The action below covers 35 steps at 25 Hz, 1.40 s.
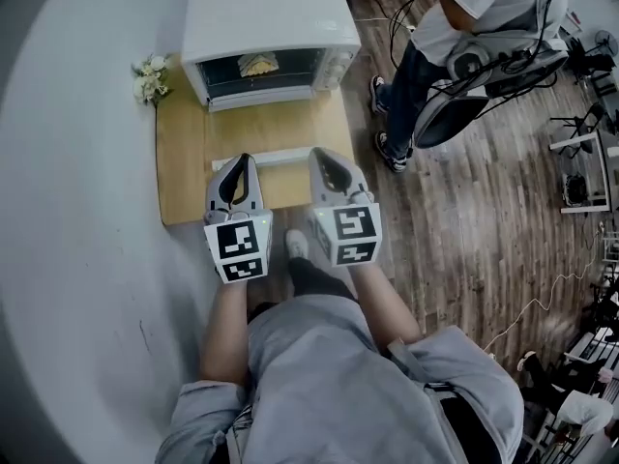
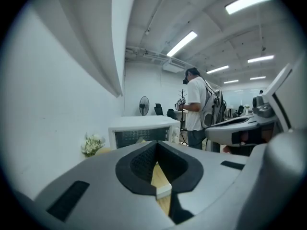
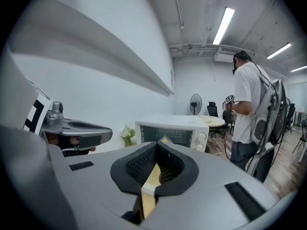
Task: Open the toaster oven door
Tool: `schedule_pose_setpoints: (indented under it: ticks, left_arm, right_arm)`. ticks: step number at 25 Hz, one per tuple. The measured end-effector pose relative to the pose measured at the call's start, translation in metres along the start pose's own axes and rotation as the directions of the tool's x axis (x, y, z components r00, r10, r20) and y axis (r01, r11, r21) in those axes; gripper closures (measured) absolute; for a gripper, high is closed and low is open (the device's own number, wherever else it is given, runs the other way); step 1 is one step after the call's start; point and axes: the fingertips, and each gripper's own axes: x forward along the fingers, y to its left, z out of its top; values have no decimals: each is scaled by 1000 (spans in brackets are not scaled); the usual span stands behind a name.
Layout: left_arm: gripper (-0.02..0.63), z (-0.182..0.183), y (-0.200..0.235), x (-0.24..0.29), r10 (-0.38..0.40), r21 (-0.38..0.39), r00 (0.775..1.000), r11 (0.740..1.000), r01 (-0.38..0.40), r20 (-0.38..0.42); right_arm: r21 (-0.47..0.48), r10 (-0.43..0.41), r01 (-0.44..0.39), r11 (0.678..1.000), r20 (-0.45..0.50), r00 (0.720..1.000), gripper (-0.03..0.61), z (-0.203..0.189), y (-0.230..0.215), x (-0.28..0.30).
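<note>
- Left gripper (image 1: 242,159) and right gripper (image 1: 320,153): jaws together, empty, well short of the toaster oven (image 1: 266,22).
- Its door (image 1: 256,73) is shut, facing them across the table (image 1: 184,162).
- I'd open one gripper, hook the door's top, then pull down gently.

You have bare tabletop (image 1: 261,129) before the toaster oven (image 1: 266,27); flowers (image 1: 150,77) crowd its left corner, a person (image 1: 455,27) stands right.

One high camera, two low.
Head view looks steeply down on the counter (image 1: 193,158); both gripper views face nearly level across it, sharing the toaster oven (image 1: 266,22) and the person (image 1: 464,13) beyond.
</note>
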Motion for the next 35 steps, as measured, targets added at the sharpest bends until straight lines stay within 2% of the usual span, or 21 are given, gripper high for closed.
schedule_pose_setpoints:
  ticks: [5,11,21,35]
  left_arm:
    - [611,48,-1,-32,12,-34,995,999,-8,100]
    - [611,71,-14,-62,37,-22,985,999,-34,166]
    - [611,79,-11,-60,48,-1,984,999,-48,174]
    - [611,78,-14,-57,50,7,983,999,-52,177]
  right_arm:
    - [-1,1,-1,1000,133,991,578,57,1,-33]
    - [2,26,-27,1000,186,982,578,67,7,-61]
    - [-23,41,-36,999,228,973,580,84,12,-63]
    - [-17,19,-16,1000,228,974,580,80,3,-61]
